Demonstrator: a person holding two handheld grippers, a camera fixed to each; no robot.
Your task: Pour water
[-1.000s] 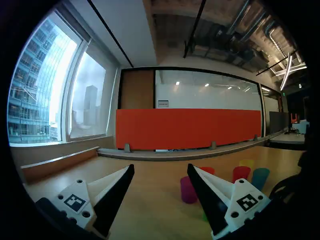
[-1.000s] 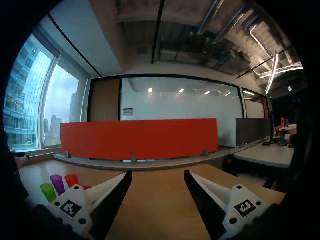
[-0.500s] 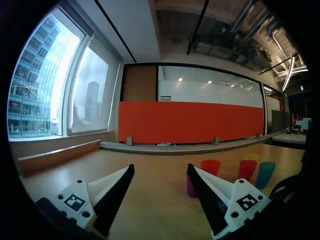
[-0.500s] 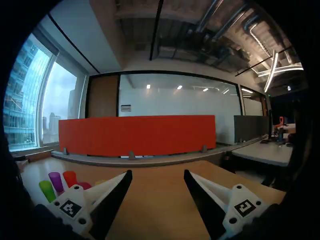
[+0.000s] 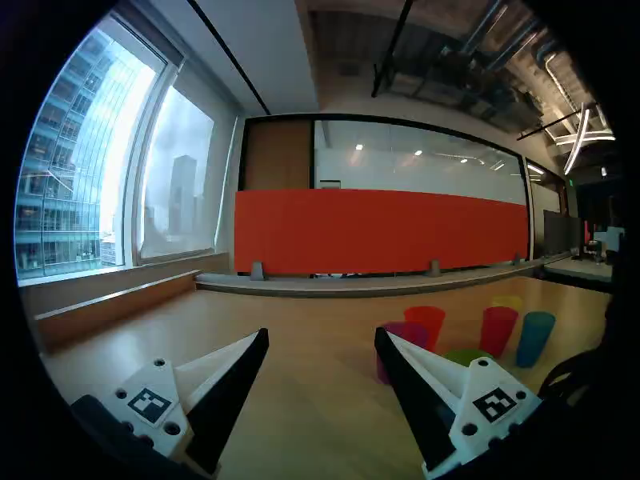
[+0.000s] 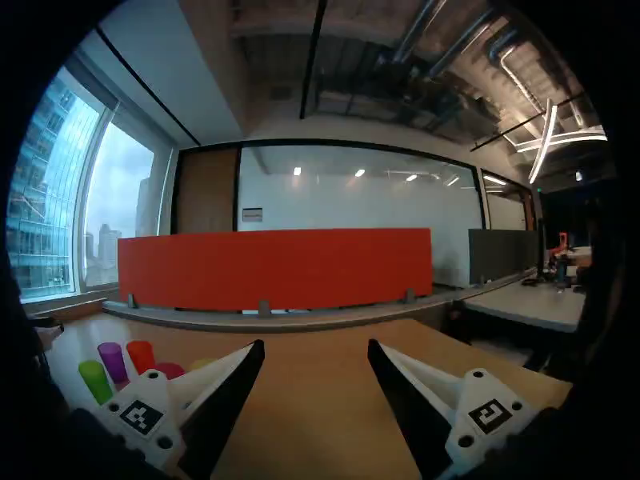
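Several coloured plastic cups stand on the wooden table. In the left gripper view they sit ahead to the right: an orange cup, a magenta cup partly behind my right finger, a green cup, a red cup, a yellow cup and a teal cup. My left gripper is open and empty, short of the cups. In the right gripper view a green cup, a purple cup and an orange cup stand far left. My right gripper is open and empty.
An orange partition runs along the table's far edge, with a glass wall behind it. Tall windows and a low wooden ledge line the left side. Another desk stands off to the right.
In the left gripper view the cups have risen in the frame and more of them show, so the gripper has tipped down a little. The right gripper view has barely shifted.
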